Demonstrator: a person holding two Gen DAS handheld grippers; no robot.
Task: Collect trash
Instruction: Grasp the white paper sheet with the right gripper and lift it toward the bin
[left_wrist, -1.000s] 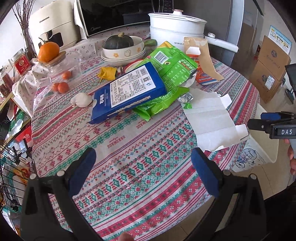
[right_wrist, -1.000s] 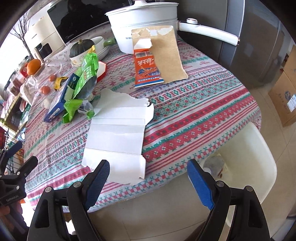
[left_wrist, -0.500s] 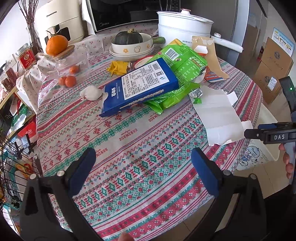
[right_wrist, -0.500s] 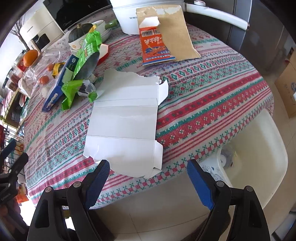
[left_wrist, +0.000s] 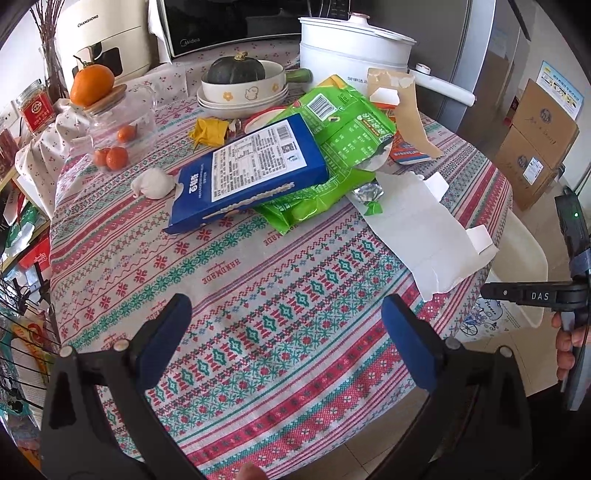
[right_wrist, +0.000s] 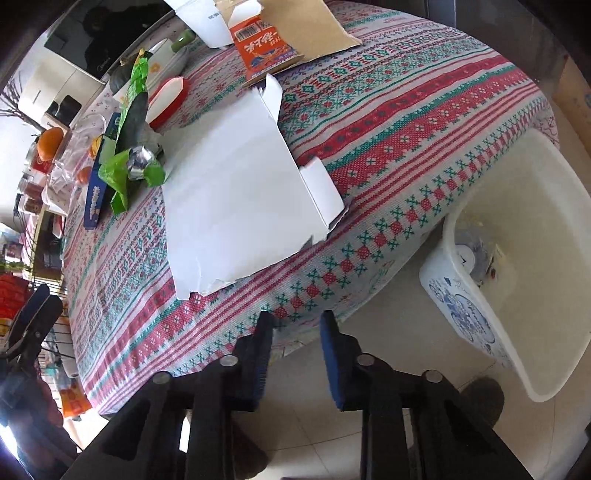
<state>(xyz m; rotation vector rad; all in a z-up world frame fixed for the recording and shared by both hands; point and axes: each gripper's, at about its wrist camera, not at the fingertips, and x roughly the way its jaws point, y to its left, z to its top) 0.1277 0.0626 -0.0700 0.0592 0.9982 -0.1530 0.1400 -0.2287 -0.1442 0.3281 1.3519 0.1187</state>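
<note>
The right gripper (right_wrist: 295, 332) is narrowing its fingers from wide to a slim gap, empty, nearing the white cardboard (right_wrist: 236, 199) overhanging the table edge above the bin (right_wrist: 524, 273). The left gripper (left_wrist: 286, 332) is hovering wide open, empty.

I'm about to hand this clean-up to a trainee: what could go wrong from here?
1. The white cardboard sheet overhangs the table edge, beside rather than over the bin; a nudge could drop it on the floor.
2. The right gripper has its jaws narrowed; it may push the flat sheet, not pinch it.
3. The blue box lies on the green bag; pulling the bag could drag the box along.
</note>
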